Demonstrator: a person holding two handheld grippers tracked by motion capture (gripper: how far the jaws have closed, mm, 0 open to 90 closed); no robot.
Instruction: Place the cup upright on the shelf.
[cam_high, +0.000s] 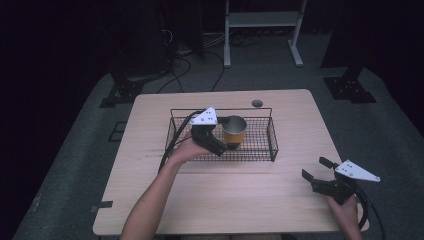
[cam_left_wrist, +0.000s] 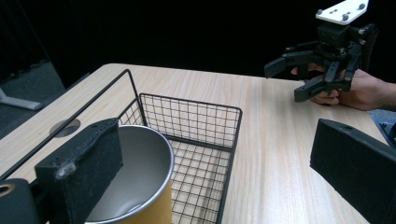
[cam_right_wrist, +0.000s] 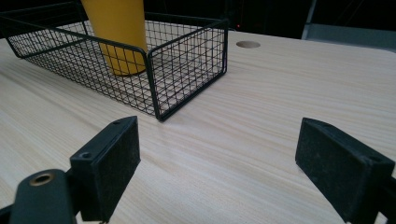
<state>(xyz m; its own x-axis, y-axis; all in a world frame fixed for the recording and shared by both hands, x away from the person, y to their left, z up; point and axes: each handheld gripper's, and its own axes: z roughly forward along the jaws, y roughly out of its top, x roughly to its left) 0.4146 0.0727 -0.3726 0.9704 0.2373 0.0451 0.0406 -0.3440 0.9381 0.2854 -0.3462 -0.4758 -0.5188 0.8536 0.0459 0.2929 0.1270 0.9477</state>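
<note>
A light wooden table (cam_high: 280, 200) carries a black wire basket (cam_high: 272, 137) set toward its far half. Inside the basket, left of its middle, a yellow metal cup (cam_high: 234, 130) stands upright with its open mouth up; in the left gripper view its bare steel interior (cam_left_wrist: 135, 177) is visible.

The left gripper (cam_high: 215, 137), held in the person's left hand (cam_high: 187, 150), sits over the basket's left part, just beside the cup. Its jaws stand wide apart. In the left gripper view one jaw lies against or just in front of the cup's rim, while the other is well clear on the far side, out over the table; whether the near pad actually touches the cup cannot be told from this angle. The pads do not press on the cup from both sides.

The right gripper (cam_high: 315, 170), held in the person's right hand (cam_high: 347, 207), is at the near right corner of the table, well apart from the basket (cam_right_wrist: 159, 79). Its jaws are spread, with only bare table surface between them. In the right gripper view the cup (cam_right_wrist: 119, 32) appears through the basket's wire wall, and a round hole (cam_right_wrist: 248, 44) in the table lies beyond the basket.
</note>
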